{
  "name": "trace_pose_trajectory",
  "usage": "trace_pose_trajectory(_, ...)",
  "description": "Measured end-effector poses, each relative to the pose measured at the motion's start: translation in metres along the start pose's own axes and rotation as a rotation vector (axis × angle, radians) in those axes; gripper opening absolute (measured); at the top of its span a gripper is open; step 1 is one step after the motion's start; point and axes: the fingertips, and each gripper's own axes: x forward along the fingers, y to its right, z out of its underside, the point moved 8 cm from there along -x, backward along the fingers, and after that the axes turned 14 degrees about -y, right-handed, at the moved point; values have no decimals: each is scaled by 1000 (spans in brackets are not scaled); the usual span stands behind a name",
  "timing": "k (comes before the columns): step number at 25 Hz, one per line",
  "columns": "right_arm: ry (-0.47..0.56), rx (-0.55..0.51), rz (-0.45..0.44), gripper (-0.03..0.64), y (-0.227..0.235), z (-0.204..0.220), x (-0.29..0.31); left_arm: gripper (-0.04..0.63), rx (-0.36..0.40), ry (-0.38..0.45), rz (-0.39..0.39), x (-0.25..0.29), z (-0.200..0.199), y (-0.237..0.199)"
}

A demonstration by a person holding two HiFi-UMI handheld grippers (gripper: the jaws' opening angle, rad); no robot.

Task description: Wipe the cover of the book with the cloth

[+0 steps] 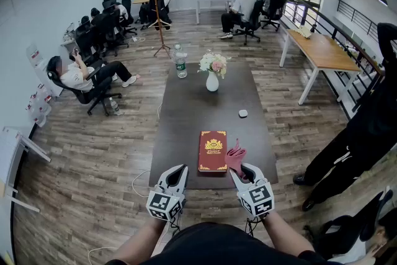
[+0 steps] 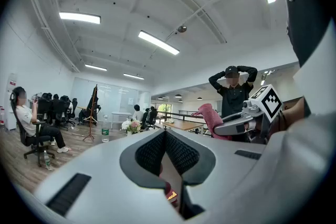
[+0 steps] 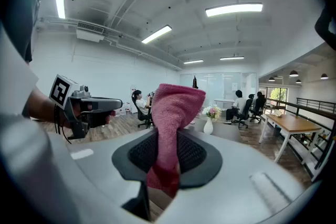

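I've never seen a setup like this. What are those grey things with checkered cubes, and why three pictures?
No robot: a person holds a gripper in each hand. One picture comes from a camera on the person's head, looking down; the other two from cameras on the grippers. On the dark table are a red book, a vase of flowers, a water bottle and a small white object. The right gripper holds a pink cloth in its fingers; the left gripper is closed, empty.

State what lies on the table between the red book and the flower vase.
Nothing: in the head view the table is bare between the book and the vase. A small white object sits off to the right.
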Motion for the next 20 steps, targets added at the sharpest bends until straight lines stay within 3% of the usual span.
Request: trace_pose_trajectory(20, -16, 40, -74, 100, 43, 34, 19, -5, -30, -49, -94, 28, 23, 25)
